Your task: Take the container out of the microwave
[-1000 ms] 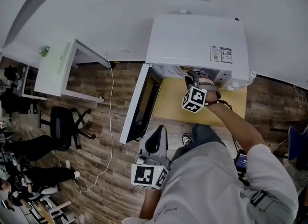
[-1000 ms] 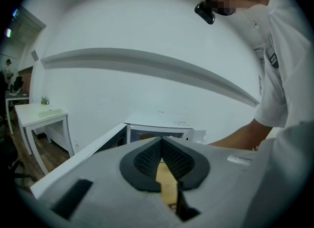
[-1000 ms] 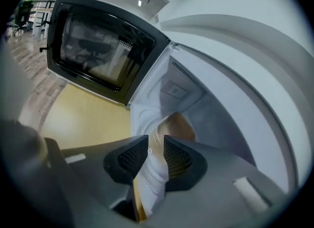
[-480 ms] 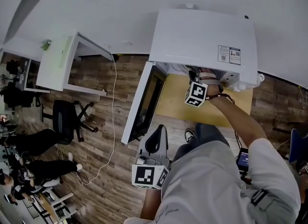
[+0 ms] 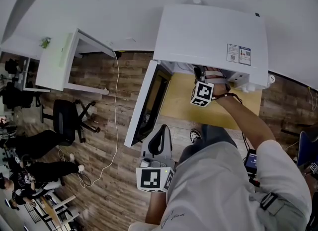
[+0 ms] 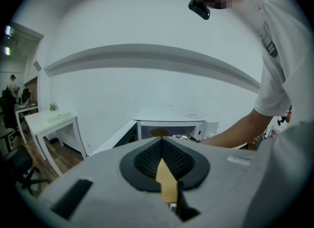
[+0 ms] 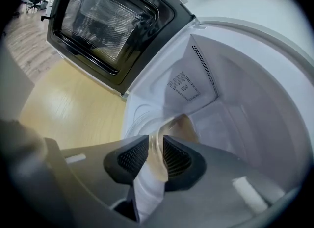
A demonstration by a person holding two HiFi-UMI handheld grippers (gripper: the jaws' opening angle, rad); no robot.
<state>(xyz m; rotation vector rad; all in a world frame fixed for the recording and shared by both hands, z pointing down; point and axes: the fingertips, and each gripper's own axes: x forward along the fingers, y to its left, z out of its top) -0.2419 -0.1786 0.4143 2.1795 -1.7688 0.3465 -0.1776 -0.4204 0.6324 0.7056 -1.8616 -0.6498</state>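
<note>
At nine o'clock in the head view, a white side table (image 5: pixel 54 68) and an office chair (image 5: pixel 66 120) stand well apart from the work. The microwave door (image 5: pixel 144 103) is swung wide toward eight o'clock, which leaves the cavity free for an arm. At six o'clock the left gripper (image 6: pixel 163 162) is low by the person's body, its jaws closed together with nothing between them. It seems kept there simply to be out of the way.

Toward one o'clock the white microwave (image 5: pixel 208 36) sits on a pale wooden tabletop (image 5: pixel 181 101), and the right gripper (image 7: pixel 157 156) reaches down into its cavity. Its jaws have just been closing. The thin wall of the translucent container (image 7: pixel 179 126) stands between the pads, which press on it from both sides.

The container is inside the microwave, on the cavity floor, with something brownish in it. Pinching the wall at the rim looks like the chosen hold because the body seems too wide for the jaws. I judge the lift-out not yet begun.
</note>
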